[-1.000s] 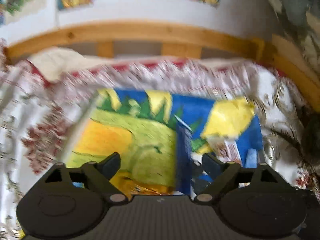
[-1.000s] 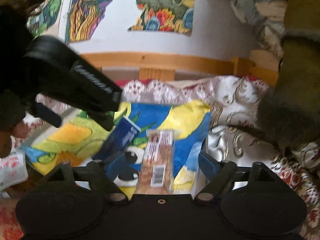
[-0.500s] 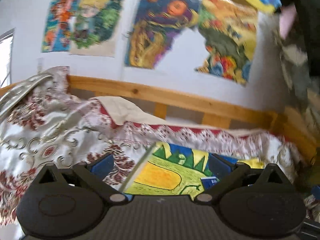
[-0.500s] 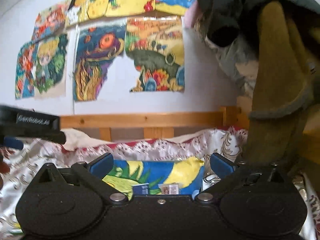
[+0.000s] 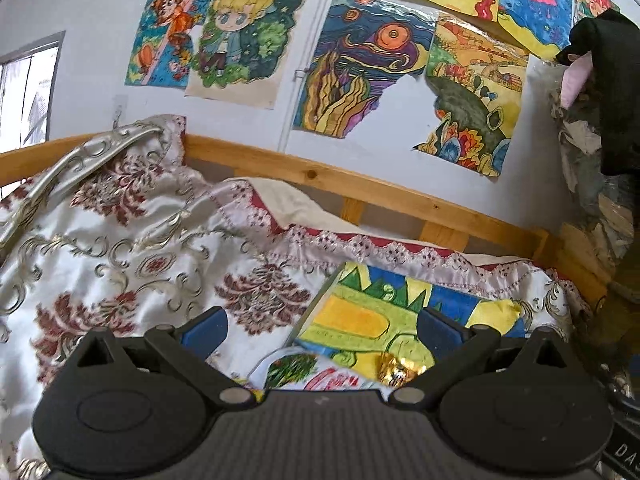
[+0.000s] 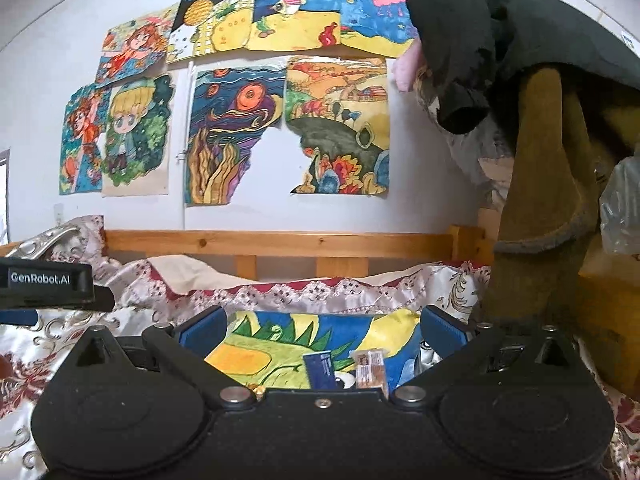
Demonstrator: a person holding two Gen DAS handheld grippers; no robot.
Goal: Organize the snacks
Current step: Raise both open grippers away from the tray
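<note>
Only the right view shows the blue box [image 6: 319, 369]; both claws, just widened, stand released, empty.

White wall [image 6: 420, 208]; drawings [image 6: 232, 136]; wooden bedrail [image 6: 280, 242]

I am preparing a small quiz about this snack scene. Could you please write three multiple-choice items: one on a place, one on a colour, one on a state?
1. Where does the blue box lie?
A. on a chair
B. on the painted sheet
C. in a basket

2. What colour is the candy wrapper?
A. green
B. gold
C. pink

3. How is the right gripper?
A. shut on the box
B. shut, empty
C. open, empty

Answers:
1 B: it rests on the sheet, beside a brown bar.
2 B: the foil shines gold.
3 C: its jaws have just been opening and stand wide apart, gripping nothing.
</note>
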